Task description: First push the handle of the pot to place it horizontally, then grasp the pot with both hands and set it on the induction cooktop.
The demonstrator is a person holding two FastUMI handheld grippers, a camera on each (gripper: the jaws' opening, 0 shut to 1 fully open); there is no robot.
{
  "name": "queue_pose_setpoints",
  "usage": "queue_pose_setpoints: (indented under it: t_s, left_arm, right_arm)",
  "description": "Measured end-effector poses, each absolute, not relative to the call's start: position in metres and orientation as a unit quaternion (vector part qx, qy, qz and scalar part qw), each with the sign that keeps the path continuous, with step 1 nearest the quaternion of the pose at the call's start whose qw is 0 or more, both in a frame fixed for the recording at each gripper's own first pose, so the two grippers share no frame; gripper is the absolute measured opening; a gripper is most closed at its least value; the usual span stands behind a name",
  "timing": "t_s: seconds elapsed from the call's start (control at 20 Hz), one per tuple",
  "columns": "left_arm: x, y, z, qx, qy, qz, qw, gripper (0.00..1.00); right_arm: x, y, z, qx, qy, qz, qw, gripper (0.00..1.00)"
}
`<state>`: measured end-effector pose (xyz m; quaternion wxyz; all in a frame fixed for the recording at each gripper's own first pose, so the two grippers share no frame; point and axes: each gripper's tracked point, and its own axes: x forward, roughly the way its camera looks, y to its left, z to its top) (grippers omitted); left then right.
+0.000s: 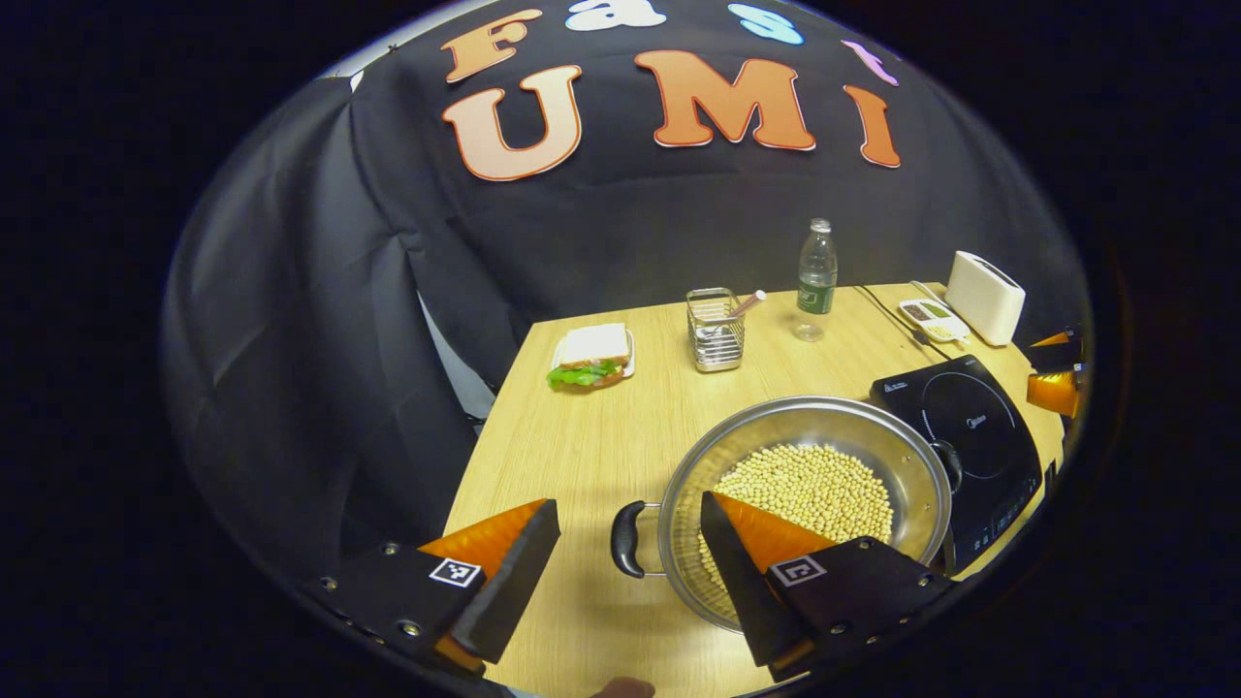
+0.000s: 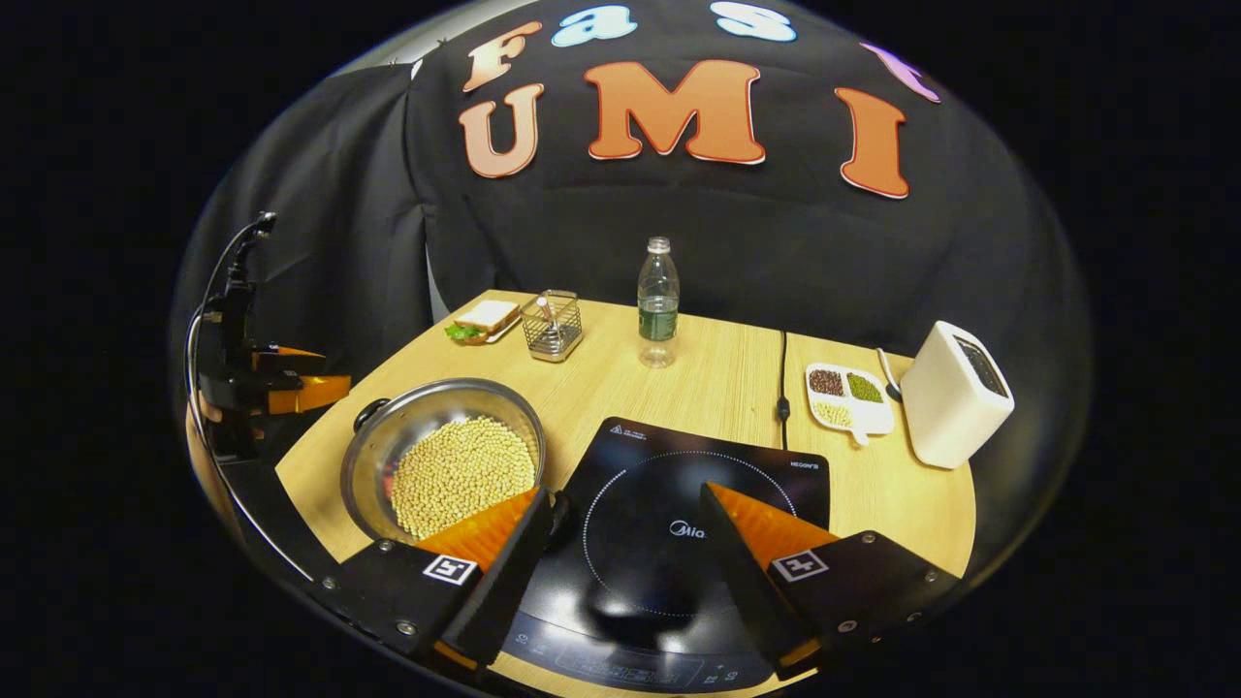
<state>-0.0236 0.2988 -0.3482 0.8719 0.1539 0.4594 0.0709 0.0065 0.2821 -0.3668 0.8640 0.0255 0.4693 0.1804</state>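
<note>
Pot (image 1: 805, 485) of beans stands beside one cooktop (image 2: 669, 523).
Two grippers, left gripper (image 1: 630, 543) and right gripper (image 2: 625, 528), both released, grasping nothing.

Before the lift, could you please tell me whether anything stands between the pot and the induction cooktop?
Nothing visible does: the pot of beans sits right beside the induction cooktop, its near handle at the cooktop's edge. The bottle and bean tray stand farther back.
</note>
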Motion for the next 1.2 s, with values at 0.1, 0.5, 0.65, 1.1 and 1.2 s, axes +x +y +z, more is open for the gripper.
queue_pose_setpoints:
  t_s: [0.1, 0.5, 0.65, 1.1, 1.2]
  left_arm:
    - [-0.022, 0.296, -0.35, 0.151, 0.461, 0.062, 0.872, 0.92]
    - [-0.028, 0.288, -0.382, 0.112, 0.495, 0.036, 0.861, 0.92]
    - [-0.032, 0.297, -0.396, 0.099, 0.513, 0.038, 0.852, 0.92]
    - [-0.035, 0.314, -0.418, 0.068, 0.53, 0.052, 0.843, 0.92]
    - [-0.037, 0.312, -0.419, 0.06, 0.531, 0.051, 0.844, 0.92]
  right_arm:
    - [0.005, 0.295, -0.377, 0.031, 0.486, 0.184, 0.854, 0.95]
    - [-0.017, 0.349, -0.407, 0.056, 0.554, 0.202, 0.806, 0.95]
    - [-0.033, 0.365, -0.421, 0.07, 0.588, 0.199, 0.781, 0.95]
    - [-0.041, 0.384, -0.447, 0.056, 0.628, 0.161, 0.759, 0.84]
    - [-0.04, 0.386, -0.447, 0.061, 0.63, 0.153, 0.759, 0.82]
